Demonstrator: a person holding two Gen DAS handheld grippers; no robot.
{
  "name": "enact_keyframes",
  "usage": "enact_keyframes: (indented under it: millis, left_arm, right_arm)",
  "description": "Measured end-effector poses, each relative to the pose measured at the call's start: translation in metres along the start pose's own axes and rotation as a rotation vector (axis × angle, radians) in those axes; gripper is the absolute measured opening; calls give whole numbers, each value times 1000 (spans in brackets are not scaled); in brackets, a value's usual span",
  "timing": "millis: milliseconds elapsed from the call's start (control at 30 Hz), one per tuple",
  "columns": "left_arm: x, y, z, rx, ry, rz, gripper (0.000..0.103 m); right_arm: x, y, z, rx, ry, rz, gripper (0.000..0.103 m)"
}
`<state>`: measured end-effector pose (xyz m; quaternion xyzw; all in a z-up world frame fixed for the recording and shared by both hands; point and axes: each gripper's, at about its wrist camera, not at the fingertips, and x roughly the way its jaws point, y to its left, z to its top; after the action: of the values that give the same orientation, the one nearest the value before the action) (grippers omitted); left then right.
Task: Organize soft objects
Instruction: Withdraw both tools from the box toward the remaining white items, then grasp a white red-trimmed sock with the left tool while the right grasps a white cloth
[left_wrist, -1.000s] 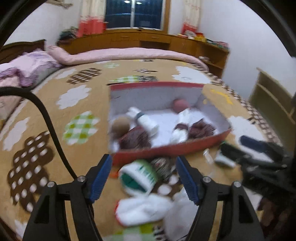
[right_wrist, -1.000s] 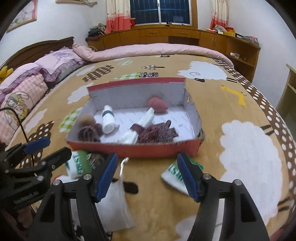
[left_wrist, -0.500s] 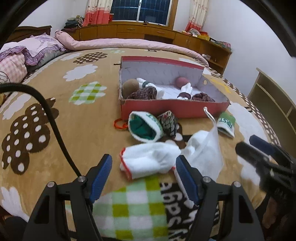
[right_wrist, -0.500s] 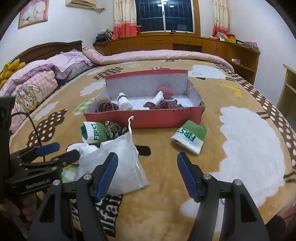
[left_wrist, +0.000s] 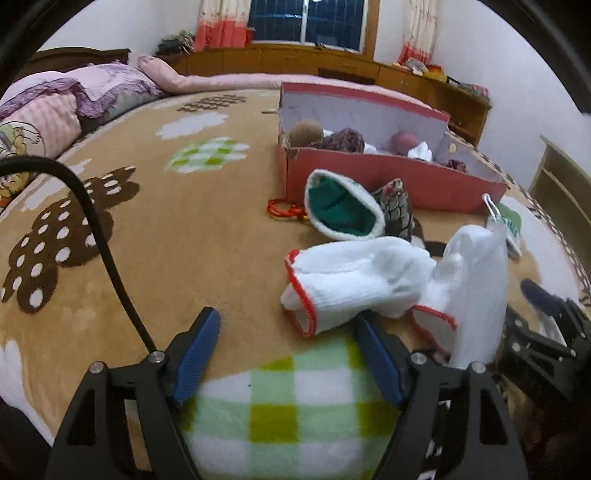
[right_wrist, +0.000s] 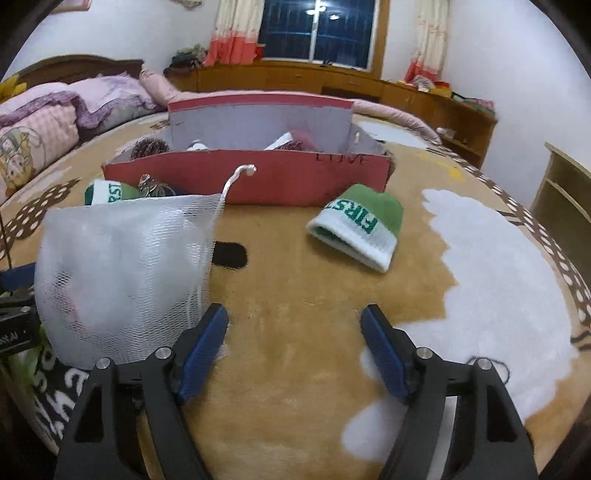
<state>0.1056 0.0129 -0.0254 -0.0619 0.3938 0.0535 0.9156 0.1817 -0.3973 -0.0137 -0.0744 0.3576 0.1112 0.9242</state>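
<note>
Risk: white mesh bag (right_wrist: 122, 273) stands slack near the bed's (left_wrist: 155, 236) front edge, drawstring loose; a careless pinch could snag netting and drag the white sock (left_wrist: 354, 280) touching it. Red box (right_wrist: 251, 177) sits mid-bed, green sock (right_wrist: 358, 229) just before it.

Left gripper (left_wrist: 286, 354) and right gripper (right_wrist: 295, 345) pitch downward, jaws opening wide, nothing between them.
</note>
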Motion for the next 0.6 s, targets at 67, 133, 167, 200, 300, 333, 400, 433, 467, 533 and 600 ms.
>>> enact_keyframes:
  millis: [67, 133, 167, 200, 300, 333, 400, 433, 467, 533, 600]
  left_arm:
    - [1, 2, 1, -10, -7, -7, 80]
    - [2, 4, 2, -21, -9, -15, 80]
    - [2, 4, 2, -22, -11, -15, 80]
    - [3, 3, 3, -17, -11, -11, 80]
    - [4, 1, 4, -6, -13, -3, 79]
    - [1, 3, 5, -21, -17, -12, 77]
    - [-7, 7, 7, -41, -33, -31, 62]
    - [-16, 8, 10, -29, -47, -36, 62]
    - [-23, 8, 12, -21, -71, -44, 62]
    - [-39, 10, 17, -9, -144, -72, 62]
    - [-46, 10, 25, 24, -184, -75, 65]
  right_arm:
    - [1, -6, 1, 44, 15, 28, 77]
    - [2, -9, 2, 62, 18, 38, 78]
    - [1, -7, 1, 53, 16, 26, 78]
    - [1, -5, -1, 45, 13, 18, 78]
    - [-1, -4, -1, 47, 14, 13, 78]
    - [-1, -5, -1, 53, 17, 20, 78]
    - [-2, -7, 2, 56, 27, 37, 78]
    - [-4, -7, 2, 39, 37, 38, 78]
    - [-6, -5, 3, 14, 43, 39, 78]
    - [-11, -3, 5, -23, 37, 58, 78]
    - [-13, -2, 7, -27, 38, 84, 78]
